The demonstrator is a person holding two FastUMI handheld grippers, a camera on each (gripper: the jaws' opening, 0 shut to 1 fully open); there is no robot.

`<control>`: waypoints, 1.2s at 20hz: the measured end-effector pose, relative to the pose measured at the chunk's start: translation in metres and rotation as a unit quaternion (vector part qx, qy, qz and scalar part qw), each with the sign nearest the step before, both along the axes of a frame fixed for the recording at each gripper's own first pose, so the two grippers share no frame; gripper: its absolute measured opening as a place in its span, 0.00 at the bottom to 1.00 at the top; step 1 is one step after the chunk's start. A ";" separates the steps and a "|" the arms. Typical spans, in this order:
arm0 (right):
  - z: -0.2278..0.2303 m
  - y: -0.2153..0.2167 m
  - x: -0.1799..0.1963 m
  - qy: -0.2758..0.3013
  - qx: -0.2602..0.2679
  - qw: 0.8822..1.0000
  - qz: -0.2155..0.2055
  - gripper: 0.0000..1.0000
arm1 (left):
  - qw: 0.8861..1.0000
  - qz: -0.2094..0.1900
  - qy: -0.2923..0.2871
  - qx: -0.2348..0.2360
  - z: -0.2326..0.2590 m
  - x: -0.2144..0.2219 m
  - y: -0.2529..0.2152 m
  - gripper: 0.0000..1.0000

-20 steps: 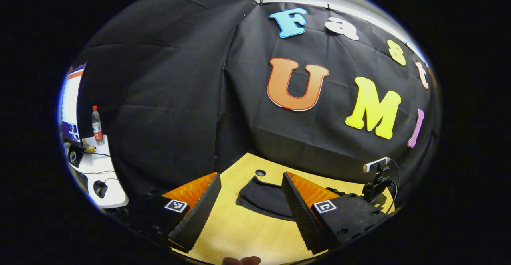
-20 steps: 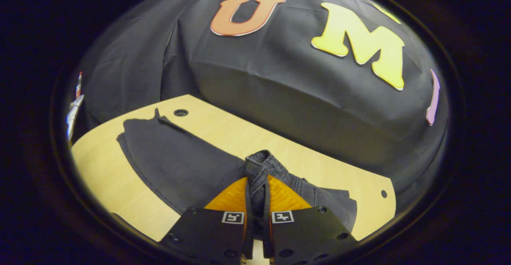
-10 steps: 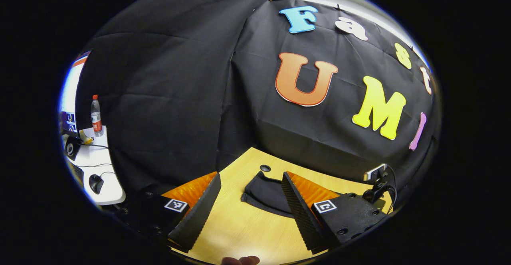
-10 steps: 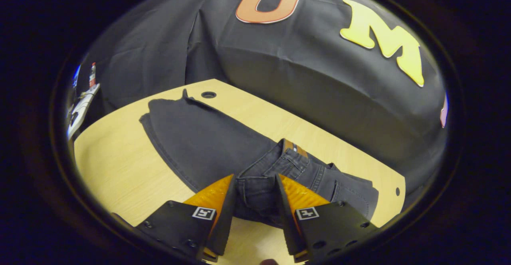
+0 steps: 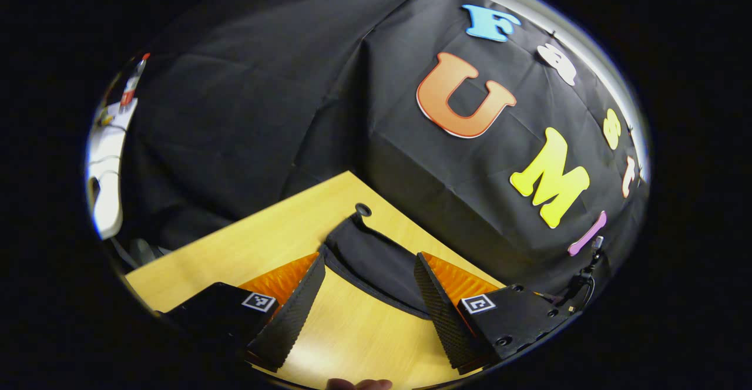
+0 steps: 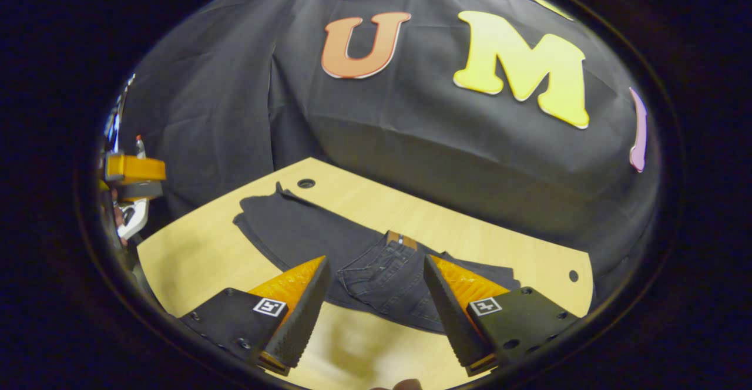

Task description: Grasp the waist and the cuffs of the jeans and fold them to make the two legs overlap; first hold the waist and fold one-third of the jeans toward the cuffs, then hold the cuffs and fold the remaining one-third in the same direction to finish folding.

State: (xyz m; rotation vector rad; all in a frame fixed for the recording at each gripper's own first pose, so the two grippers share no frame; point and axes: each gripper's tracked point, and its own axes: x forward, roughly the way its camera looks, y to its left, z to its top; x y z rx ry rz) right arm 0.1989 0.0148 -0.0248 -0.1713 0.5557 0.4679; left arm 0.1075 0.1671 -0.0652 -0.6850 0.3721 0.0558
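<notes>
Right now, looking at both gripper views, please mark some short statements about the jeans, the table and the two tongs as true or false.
1. The right tongs are shut on the waist of the jeans. False: they are open and hold nothing.
2. The waist part lies folded over the legs, pocket side up. True.
3. The left tongs are open above the table. True.
4. The left tongs already grip the cuffs. False: the cuffs lie flat on the table, beyond the open fingers.
5. The jeans hang over the table edge. False: in the right gripper view they lie flat on the tabletop.
</notes>
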 end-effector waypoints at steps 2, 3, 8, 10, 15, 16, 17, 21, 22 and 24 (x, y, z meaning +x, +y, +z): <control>0.016 -0.017 -0.008 0.004 0.002 1.000 -0.008 0.97 | 0.999 -0.010 0.020 -0.029 -0.020 0.011 -0.007 0.98; 0.021 -0.024 -0.015 0.012 0.004 1.000 -0.007 0.95 | 0.998 -0.006 0.028 -0.048 -0.027 0.017 -0.006 0.98; 0.035 -0.054 -0.048 0.036 -0.005 0.999 -0.013 0.95 | 0.986 0.028 0.067 -0.149 -0.067 0.051 -0.008 0.98; 0.029 -0.063 -0.063 0.058 -0.011 0.998 -0.013 0.97 | 0.982 0.031 0.085 -0.168 -0.084 0.061 -0.009 0.98; 0.024 -0.085 -0.080 0.084 -0.016 0.996 -0.029 0.97 | 0.961 0.049 0.100 -0.254 -0.105 0.100 -0.009 0.98; 0.026 -0.087 -0.080 0.088 -0.007 0.995 -0.037 0.96 | 0.958 0.059 0.110 -0.259 -0.115 0.104 -0.006 0.98; 0.028 -0.091 -0.078 0.091 0.001 0.995 -0.047 0.96 | 0.957 0.068 0.121 -0.256 -0.123 0.108 -0.002 0.98; 0.036 -0.104 -0.069 0.096 0.033 0.991 -0.086 0.95 | 0.944 0.084 0.118 -0.296 -0.119 0.128 0.004 0.98; 0.036 -0.106 -0.067 0.098 0.040 0.990 -0.095 0.97 | 0.942 0.086 0.119 -0.303 -0.119 0.132 0.005 0.98; 0.034 -0.112 -0.064 0.104 0.049 0.987 -0.111 0.99 | 0.938 0.085 0.116 -0.317 -0.117 0.141 0.004 1.00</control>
